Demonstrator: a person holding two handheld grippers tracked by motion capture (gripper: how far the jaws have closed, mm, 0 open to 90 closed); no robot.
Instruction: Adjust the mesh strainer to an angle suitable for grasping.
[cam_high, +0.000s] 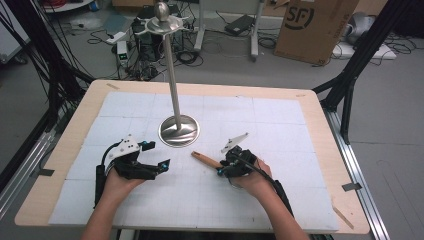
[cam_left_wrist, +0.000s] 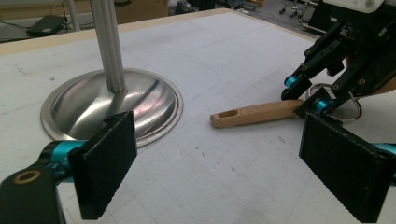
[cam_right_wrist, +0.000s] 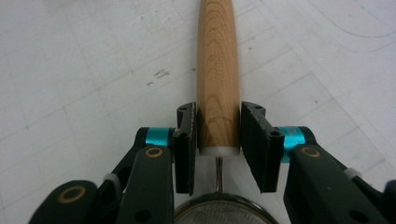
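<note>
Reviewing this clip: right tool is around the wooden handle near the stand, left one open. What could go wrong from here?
1. The right tool grips the wooden handle at its very end, beside the wire strainer ring; lifted there, the long handle may pivot or slip out.
2. The handle's free end points toward the stand's metal base; swinging it could knock the tall pole.
3. The left tool waits open nearby, so the two could collide.

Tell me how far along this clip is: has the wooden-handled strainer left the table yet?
Not yet. Done: nothing hangs on the metal stand. In hand: the right gripper has its jaws around the wooden handle of the strainer, which lies on the white mat; whether it squeezes is unclear. The left gripper is open and idle. Left: lifting it, perhaps onto the stand.
</note>
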